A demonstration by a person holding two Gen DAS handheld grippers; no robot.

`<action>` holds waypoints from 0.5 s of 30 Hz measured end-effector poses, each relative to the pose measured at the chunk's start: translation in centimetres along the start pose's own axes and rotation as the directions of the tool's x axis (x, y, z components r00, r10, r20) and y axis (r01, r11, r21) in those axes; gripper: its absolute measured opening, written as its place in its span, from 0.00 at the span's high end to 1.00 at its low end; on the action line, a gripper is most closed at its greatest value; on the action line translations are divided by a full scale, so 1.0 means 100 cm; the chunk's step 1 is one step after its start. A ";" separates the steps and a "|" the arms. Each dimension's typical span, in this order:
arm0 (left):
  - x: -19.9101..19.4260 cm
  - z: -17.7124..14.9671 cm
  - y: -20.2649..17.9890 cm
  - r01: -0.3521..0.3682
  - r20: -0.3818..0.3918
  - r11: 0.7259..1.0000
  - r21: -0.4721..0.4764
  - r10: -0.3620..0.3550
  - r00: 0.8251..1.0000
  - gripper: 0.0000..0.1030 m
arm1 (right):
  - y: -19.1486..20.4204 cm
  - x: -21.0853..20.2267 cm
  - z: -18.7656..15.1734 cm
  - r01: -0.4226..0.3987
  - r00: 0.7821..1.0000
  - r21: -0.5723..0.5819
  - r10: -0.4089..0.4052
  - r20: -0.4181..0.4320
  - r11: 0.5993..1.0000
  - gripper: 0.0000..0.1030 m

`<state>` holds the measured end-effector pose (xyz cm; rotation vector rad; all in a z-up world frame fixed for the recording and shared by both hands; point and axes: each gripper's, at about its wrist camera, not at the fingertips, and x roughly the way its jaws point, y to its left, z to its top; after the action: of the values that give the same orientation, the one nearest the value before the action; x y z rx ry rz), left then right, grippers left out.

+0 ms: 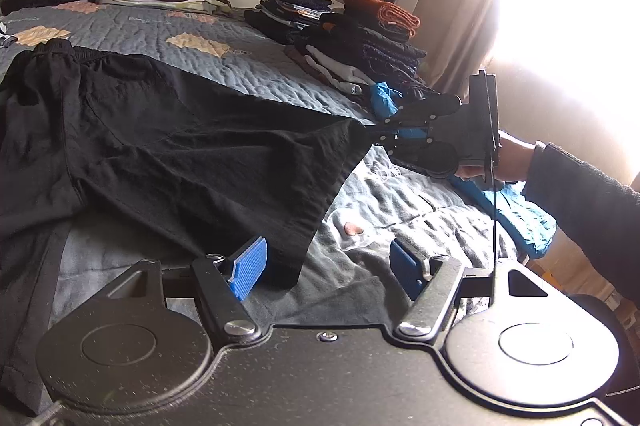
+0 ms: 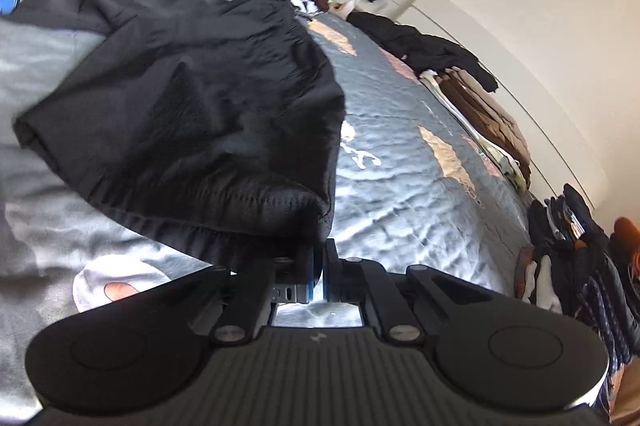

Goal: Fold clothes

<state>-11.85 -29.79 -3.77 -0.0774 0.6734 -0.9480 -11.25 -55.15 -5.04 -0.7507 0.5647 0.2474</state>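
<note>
Left wrist view: right hand-held gripper [image 1: 380, 136] pinches the shorts [image 1: 180, 130] hem; left hand-held gripper [image 1: 332, 266], spread wide, should grab the near corner squarely.

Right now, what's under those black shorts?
Under the black shorts the grey quilt shows around their edges; anything beneath the spread cloth is hidden.

The left claw [image 1: 326, 266] sits low with its two blue pads spread wide apart and nothing between them. The right claw [image 2: 318, 266] is pinched closed, its pads pressed together on black cloth. The right hand [image 1: 508, 158], in a dark sleeve, grips the handle from behind.
</note>
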 end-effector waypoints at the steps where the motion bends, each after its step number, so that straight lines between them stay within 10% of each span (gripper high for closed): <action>1: 0.000 0.000 -0.001 0.000 0.000 1.000 0.004 0.000 1.000 0.35 | -0.003 -0.001 -0.001 0.009 1.000 -0.001 -0.009 -0.009 1.000 0.97; 11: -0.023 0.002 0.000 -0.034 0.018 0.999 0.021 0.033 0.999 0.34 | 0.004 0.042 -0.036 0.003 0.953 -0.069 -0.024 -0.303 0.998 0.93; 15: -0.036 0.009 0.005 -0.072 0.051 0.996 0.044 0.070 0.996 0.28 | -0.024 0.012 -0.030 0.001 0.937 0.179 0.061 -0.343 0.984 0.90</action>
<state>-12.44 -26.90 -1.46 -0.0355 0.6050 -0.8897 -10.41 -58.91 -6.12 -0.6155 0.9231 0.0894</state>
